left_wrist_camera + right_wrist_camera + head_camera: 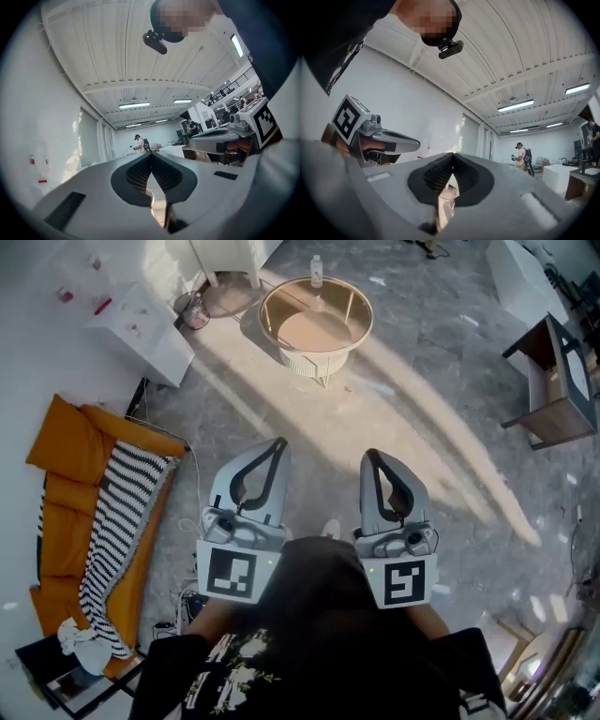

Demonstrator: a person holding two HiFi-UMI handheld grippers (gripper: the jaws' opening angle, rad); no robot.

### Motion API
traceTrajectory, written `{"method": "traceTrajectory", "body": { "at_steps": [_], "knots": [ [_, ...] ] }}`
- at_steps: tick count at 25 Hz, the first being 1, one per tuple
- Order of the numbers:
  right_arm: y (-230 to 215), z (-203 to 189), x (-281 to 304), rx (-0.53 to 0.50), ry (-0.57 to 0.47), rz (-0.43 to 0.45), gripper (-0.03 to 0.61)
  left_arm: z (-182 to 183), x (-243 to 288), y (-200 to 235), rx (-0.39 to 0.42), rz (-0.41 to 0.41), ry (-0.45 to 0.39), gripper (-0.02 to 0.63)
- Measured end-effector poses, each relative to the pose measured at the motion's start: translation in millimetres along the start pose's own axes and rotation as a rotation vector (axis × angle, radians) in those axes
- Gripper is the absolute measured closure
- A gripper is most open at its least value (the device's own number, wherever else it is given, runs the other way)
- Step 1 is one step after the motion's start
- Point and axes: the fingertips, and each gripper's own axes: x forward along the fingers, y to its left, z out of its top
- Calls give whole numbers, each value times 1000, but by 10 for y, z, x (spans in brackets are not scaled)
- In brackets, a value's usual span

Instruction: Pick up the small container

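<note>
Both grippers are up close to the operator's chest, side by side over the grey stone floor (431, 437), jaws pointing away from the body.

Left gripper (279, 443): clenched. In its own view the dark ribbed pads (140, 173) meet at a seam along the tips, and nothing is caught between them. The gap lower down shows only background.

Right gripper (369, 455): clenched too. Its view shows the tips pressed together, with nothing in the bite. Each gripper view catches the other gripper off to the side, level with it and apart from it.

Small container (316, 271): I take it to be the clear bottle-shaped item with a pale cap. It stands upright at the far edge of the round table (362, 322), a gold-rimmed table with a see-through top and a lower shelf. The container is well apart from both grippers, with open floor between them. It is too small for me to make out any detail.

Surroundings:
- An orange sofa (67, 451) runs along the left wall, with a striped blanket (120, 521) draped over its front edge.
- A white cabinet (141, 334) stands beyond the sofa, with a few small pink items on top.
- A dark side table (553, 395) sits at the right edge of the head view.
- In the gripper views, a person (521, 155) stands far across the hall beside pale counters, under a ribbed white ceiling with strip lights.
</note>
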Motion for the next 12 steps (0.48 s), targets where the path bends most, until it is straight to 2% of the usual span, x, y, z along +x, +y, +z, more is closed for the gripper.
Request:
{"method": "traceTrajectory", "body": {
  "at_steps": [4,9,12],
  "knots": [
    [-171,-40,-102,16,-2,14,583,42,106,-187,7,4,-13,601],
    [-480,-140,-251,46,-13,16,583,247,259,-479,1,52,-103,601],
    [-558,-245,-272,74,-23,34,583,154,335,-641,11,65,-69,601]
  ]
}}
